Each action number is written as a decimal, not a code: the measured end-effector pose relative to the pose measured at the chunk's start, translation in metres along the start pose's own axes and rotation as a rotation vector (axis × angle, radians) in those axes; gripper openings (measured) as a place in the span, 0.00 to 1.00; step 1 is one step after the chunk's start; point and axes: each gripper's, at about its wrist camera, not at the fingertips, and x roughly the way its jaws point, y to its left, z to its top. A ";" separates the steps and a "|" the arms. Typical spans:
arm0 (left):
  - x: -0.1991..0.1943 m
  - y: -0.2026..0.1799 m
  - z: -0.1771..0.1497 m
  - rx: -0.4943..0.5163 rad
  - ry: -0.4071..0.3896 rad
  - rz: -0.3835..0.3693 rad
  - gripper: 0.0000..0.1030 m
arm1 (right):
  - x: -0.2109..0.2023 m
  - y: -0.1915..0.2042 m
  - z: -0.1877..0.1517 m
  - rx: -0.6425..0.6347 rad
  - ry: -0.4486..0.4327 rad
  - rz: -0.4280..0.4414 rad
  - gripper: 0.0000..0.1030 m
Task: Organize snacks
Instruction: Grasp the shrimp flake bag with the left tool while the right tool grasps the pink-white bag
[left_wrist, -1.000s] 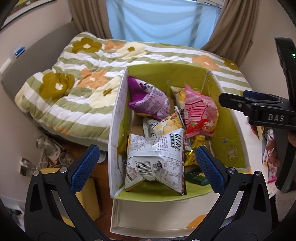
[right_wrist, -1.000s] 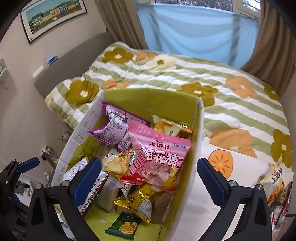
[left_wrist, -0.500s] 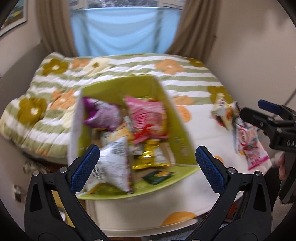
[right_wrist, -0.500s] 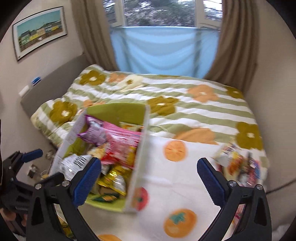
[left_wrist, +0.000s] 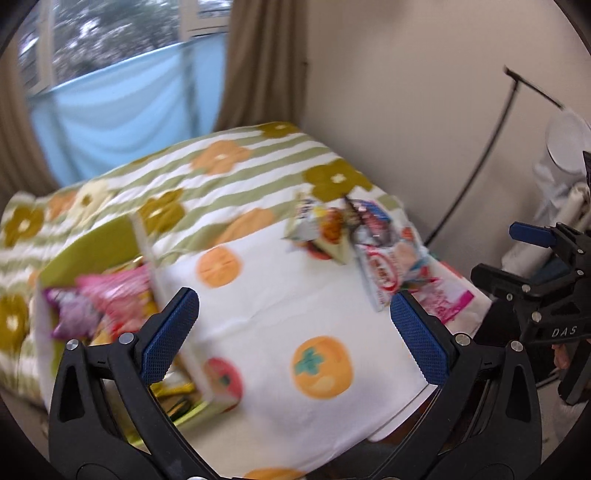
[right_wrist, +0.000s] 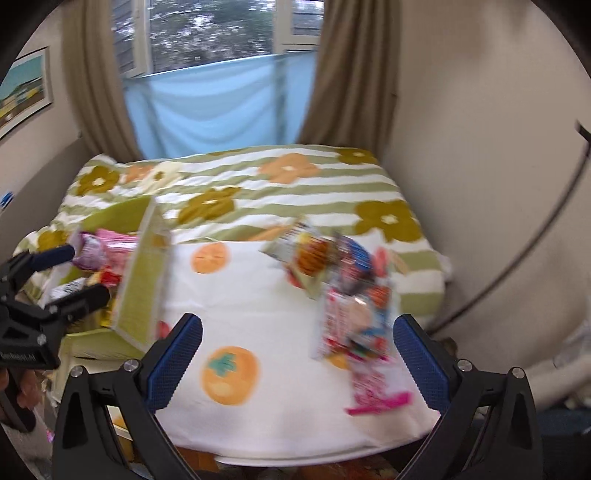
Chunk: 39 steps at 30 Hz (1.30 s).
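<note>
A green cardboard box (left_wrist: 96, 243) (right_wrist: 142, 280) with several snack bags in it, a pink one (left_wrist: 118, 295) and a purple one (left_wrist: 68, 314) on top, sits at the left of the bed. A loose pile of snack packets (left_wrist: 369, 251) (right_wrist: 343, 295) lies on the white fruit-print cover near the bed's right edge. My left gripper (left_wrist: 293, 325) is open and holds nothing, hovering over the cover between box and pile. My right gripper (right_wrist: 295, 349) is open too, just left of the pile. Both views are motion-blurred.
The bed (right_wrist: 280, 192) has a green-striped flower quilt and a white fruit-print cover (left_wrist: 280, 314). A beige wall (left_wrist: 406, 110) runs close along the right side. Curtains and a window (right_wrist: 221, 55) stand behind. A dark cable (left_wrist: 480, 155) curves down the wall.
Both grippers have swung right, away from the box and toward the loose packets. The box has slid from the centre of each view to the left. Both grippers stayed open.
</note>
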 end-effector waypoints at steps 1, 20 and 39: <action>0.010 -0.013 0.005 0.031 0.002 -0.008 1.00 | 0.001 -0.010 -0.004 0.007 0.006 -0.003 1.00; 0.141 -0.146 0.022 0.632 0.068 -0.113 0.99 | 0.067 -0.083 -0.079 0.147 0.120 -0.012 1.00; 0.243 -0.189 0.002 0.884 0.252 -0.267 0.65 | 0.118 -0.094 -0.104 0.437 0.157 -0.064 1.00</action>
